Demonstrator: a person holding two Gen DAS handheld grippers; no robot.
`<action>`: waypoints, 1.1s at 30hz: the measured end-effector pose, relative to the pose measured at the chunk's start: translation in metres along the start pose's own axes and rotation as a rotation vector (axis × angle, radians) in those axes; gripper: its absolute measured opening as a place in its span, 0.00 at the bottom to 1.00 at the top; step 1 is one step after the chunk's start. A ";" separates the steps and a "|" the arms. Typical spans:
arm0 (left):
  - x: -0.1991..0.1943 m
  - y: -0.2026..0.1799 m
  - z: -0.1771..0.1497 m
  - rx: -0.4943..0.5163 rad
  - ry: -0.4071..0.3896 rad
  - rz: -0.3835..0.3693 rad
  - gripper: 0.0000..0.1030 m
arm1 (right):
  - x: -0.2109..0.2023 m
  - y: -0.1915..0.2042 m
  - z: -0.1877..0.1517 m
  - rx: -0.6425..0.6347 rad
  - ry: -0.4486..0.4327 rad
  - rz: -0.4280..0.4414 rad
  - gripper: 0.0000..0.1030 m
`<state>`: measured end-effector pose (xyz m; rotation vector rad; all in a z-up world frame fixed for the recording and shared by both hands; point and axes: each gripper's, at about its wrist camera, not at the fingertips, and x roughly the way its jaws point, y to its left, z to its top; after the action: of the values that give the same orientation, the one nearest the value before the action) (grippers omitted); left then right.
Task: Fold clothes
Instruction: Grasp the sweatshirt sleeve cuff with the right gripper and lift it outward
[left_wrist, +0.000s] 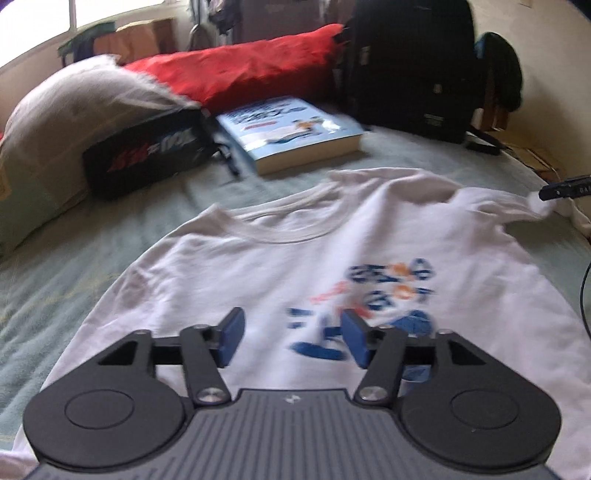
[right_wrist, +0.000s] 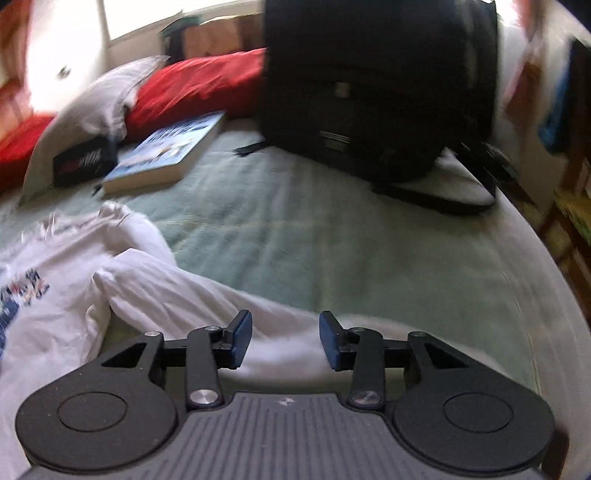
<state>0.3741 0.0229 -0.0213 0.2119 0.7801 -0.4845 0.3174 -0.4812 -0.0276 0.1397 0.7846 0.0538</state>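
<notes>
While the white t-shirt (left_wrist: 295, 251) lies flat on the green bedspread (right_wrist: 332, 236), both the left gripper (left_wrist: 293, 338) and right gripper (right_wrist: 284, 339) hang spread with nothing between them. Further back sit 1 book (left_wrist: 291, 129), a black backpack (right_wrist: 376, 92) and a red pillow (left_wrist: 236, 74), well clear of the shirt.

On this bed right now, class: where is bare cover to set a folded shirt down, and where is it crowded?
Free: the green cover between the white T-shirt, the book and the black backpack. Crowded: the head end, where pillow, black pouch and book sit together.

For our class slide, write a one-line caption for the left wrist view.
Open left hand-held gripper hovers over a white printed T-shirt spread on a green bedspread.
</notes>
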 end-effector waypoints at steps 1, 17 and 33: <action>-0.005 -0.009 -0.001 0.008 -0.002 -0.005 0.69 | -0.007 -0.006 -0.006 0.033 -0.012 0.007 0.46; -0.044 -0.172 -0.059 0.179 -0.003 -0.117 0.83 | -0.059 -0.033 -0.126 0.302 -0.081 0.127 0.65; -0.038 -0.211 -0.094 0.079 0.052 -0.124 0.84 | -0.011 -0.100 -0.094 0.609 -0.288 0.105 0.71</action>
<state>0.1891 -0.1140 -0.0611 0.2514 0.8286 -0.6301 0.2428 -0.5711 -0.0999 0.7504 0.4846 -0.1063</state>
